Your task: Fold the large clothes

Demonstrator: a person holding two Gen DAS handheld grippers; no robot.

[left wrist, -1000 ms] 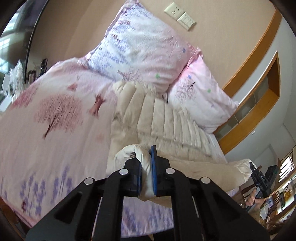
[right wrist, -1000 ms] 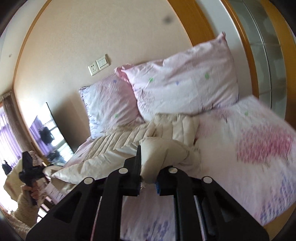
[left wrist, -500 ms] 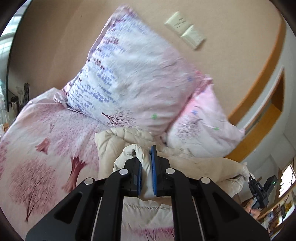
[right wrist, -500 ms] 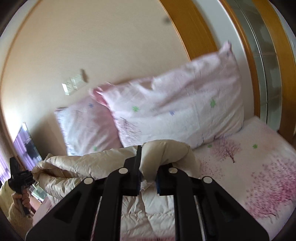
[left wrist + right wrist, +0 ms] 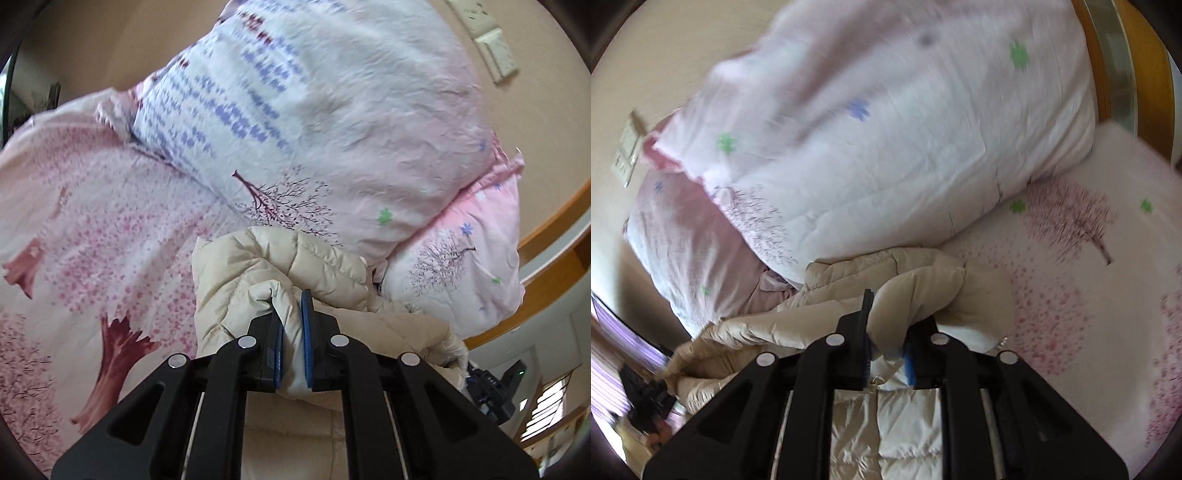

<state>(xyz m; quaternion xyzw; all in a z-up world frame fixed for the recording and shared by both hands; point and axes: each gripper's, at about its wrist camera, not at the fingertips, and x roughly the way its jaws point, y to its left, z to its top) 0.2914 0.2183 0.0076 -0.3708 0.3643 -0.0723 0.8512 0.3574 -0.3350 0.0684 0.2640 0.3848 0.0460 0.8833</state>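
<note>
A cream quilted puffer coat (image 5: 266, 273) lies on the bed, doubled over towards the pillows. My left gripper (image 5: 291, 306) is shut on a bunched edge of the coat near its far end. My right gripper (image 5: 890, 321) is shut on another puffy edge of the coat (image 5: 923, 288), close to the pillows. The coat's quilted lining (image 5: 905, 424) shows below the right gripper. The layer underneath is hidden by the fold.
The bed has a pink tree-print sheet (image 5: 92, 229) (image 5: 1089, 288). Two large pillows (image 5: 332, 122) (image 5: 886, 155) lean against the beige wall just beyond the coat. A wooden headboard frame (image 5: 1115, 55) is at the right. The other gripper (image 5: 491, 387) shows at the lower right.
Both grippers have carried the coat's edge forward towards the pillows, folding it over itself. The pillows now fill the views and the coat looks much shorter.
</note>
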